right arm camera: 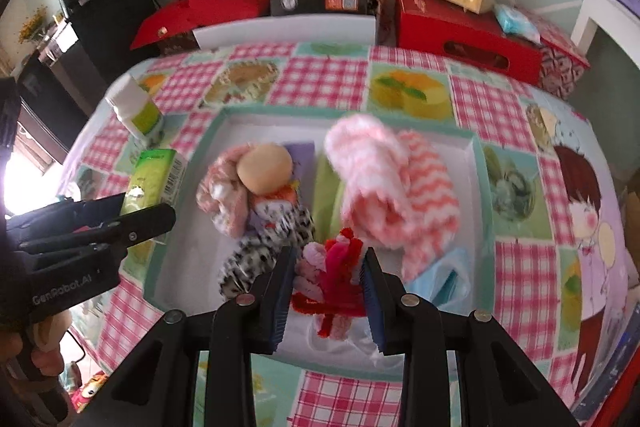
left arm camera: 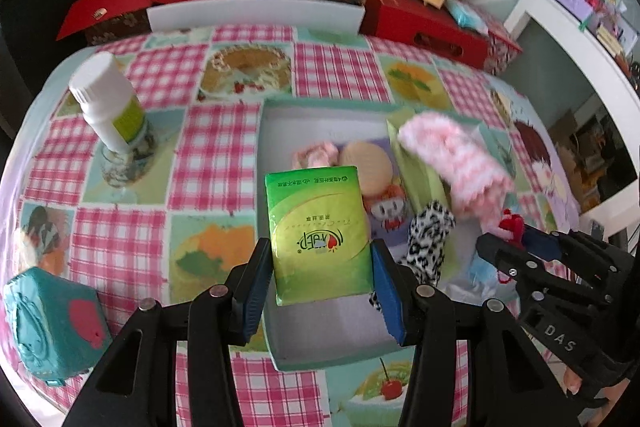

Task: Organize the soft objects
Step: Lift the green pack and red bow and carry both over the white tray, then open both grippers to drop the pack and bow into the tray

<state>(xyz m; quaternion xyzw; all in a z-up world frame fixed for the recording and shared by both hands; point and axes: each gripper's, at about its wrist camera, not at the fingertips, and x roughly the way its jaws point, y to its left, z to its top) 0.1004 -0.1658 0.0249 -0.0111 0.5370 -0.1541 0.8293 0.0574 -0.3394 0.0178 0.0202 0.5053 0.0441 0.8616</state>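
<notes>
Left gripper (left arm camera: pixel 322 283) has its blue pads clamped on both sides of a green plastic-wrapped tissue pack (left arm camera: pixel 318 235), holding it upright above the near-left part of the shallow white box with a teal rim (left arm camera: pixel 265 131). Right gripper (right arm camera: pixel 329 287) is pinching a red and pink fuzzy pipe-cleaner bundle (right arm camera: pixel 338 267) between its pads, over the near edge of that same box. Beyond the right gripper's fingers lies a pink-and-white fluffy zigzag cloth (right arm camera: pixel 400 187), rolled and heaped. Ahead and to its left sit a black-and-white spotted plush piece (right arm camera: pixel 264 247) and a small doll with a round tan head (right arm camera: pixel 266 163). Well left of the left gripper stands a white plastic bottle with a green label (left arm camera: pixel 108 99).
</notes>
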